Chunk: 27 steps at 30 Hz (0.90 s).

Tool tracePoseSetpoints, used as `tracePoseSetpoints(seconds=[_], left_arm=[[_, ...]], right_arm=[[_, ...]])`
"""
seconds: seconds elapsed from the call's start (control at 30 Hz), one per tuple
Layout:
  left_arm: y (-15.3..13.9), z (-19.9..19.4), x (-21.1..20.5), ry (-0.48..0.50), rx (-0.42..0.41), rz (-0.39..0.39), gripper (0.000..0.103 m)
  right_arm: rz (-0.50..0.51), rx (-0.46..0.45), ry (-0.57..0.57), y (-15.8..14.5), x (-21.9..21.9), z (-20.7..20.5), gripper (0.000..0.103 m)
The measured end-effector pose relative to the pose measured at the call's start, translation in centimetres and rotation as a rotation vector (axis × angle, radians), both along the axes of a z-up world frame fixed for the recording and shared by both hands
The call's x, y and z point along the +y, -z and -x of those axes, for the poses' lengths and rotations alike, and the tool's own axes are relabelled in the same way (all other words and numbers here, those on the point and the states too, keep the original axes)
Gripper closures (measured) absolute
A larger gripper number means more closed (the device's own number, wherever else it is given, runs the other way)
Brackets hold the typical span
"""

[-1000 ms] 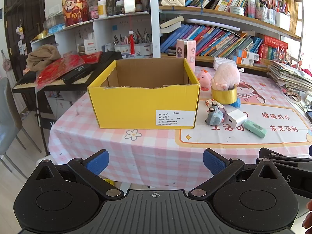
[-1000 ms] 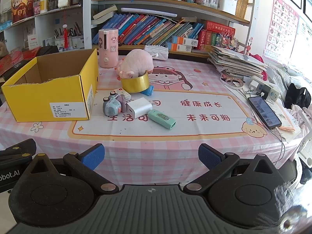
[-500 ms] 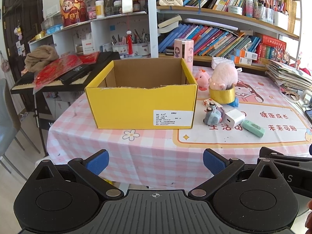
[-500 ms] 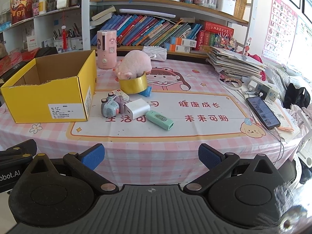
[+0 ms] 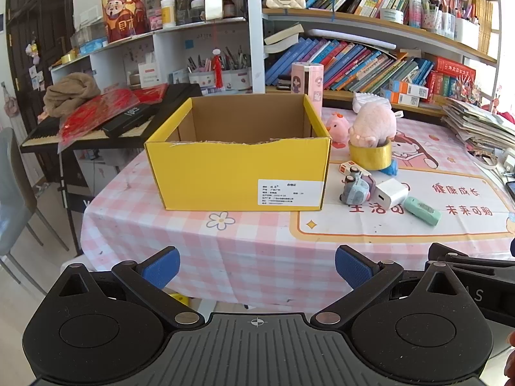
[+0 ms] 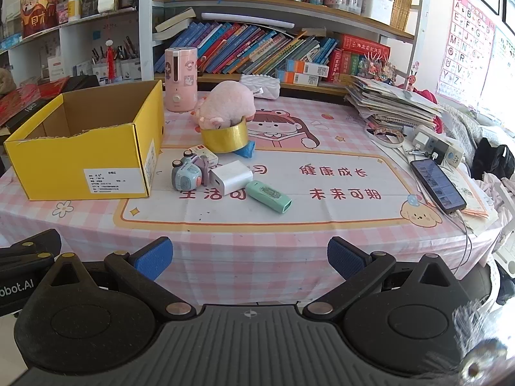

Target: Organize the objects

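Mint-green stapler (image 6: 268,196) flat, long axis diagonal, open end toward near-right.

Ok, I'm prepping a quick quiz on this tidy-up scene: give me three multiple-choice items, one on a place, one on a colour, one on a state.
1. Where does the pink plush sit?
A. in the box
B. on the gold tape roll
C. on the phone

2. What colour is the cardboard box outside?
A. yellow
B. green
C. white

3. How are the left gripper and right gripper?
A. both shut
B. one holding a toy
C. both open, empty

Key: B, the plush rests atop the roll; A, its walls are yellow; C, fingers spread with nothing between.
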State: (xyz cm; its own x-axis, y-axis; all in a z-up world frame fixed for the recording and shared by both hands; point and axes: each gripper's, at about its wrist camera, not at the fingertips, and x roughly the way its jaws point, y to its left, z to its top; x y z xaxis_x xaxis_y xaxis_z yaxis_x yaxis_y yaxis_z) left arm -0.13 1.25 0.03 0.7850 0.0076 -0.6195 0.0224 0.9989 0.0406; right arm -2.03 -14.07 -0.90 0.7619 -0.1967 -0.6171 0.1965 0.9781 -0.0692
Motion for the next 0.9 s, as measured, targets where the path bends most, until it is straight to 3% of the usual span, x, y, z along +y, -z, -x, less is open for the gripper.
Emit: tracePoseSetpoints(seconds=[0.9], left_arm=[[0.07, -0.02, -0.10, 0.002, 0.008, 0.005, 0.000]], right_arm=[[-0.004, 0.010, 0.000, 0.15, -0.24, -0.04, 0.000]])
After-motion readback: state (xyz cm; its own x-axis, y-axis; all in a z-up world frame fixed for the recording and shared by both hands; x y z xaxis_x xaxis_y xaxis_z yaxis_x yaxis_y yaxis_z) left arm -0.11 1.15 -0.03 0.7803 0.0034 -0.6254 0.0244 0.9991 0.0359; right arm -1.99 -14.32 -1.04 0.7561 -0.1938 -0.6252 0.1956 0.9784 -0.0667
